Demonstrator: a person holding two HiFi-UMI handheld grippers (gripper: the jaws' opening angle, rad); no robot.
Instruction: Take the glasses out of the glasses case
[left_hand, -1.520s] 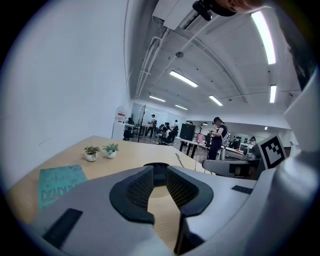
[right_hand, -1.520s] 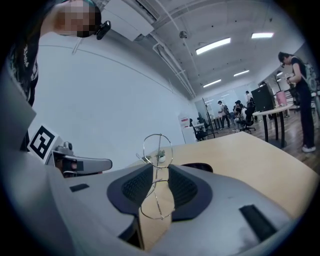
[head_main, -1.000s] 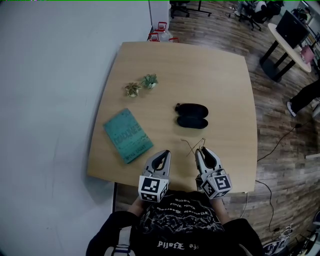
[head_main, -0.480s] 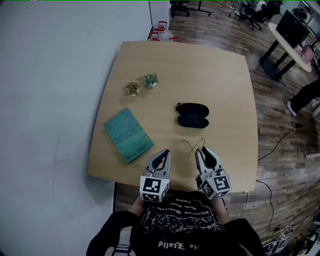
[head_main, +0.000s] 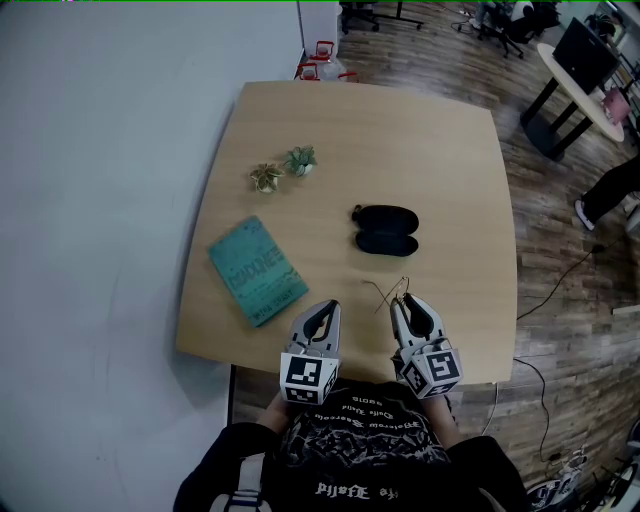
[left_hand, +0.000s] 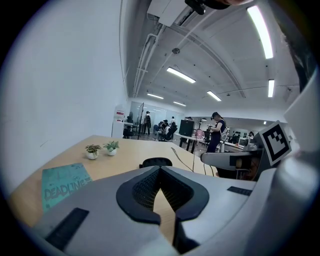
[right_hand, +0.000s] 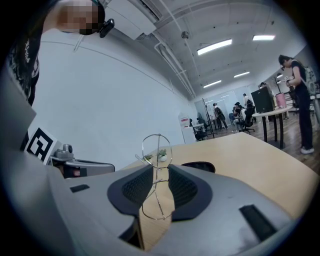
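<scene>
Nothing moved — glasses (right_hand: 158, 150) clamped in right gripper (right_hand: 161, 172).

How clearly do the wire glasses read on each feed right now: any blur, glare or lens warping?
Right gripper view: glasses sharp against the pale wall, no glare, heavy fisheye bending toward the edges. Head view: even light, glasses just faint thin lines over the table. Left gripper view: only thin wire lines show.

The head view looks steeply down over the worktop (head_main: 400, 140), while both gripper views sit low by its lower edge, facing across it, all sharing the glasses case (head_main: 384, 230) mid-frame
</scene>
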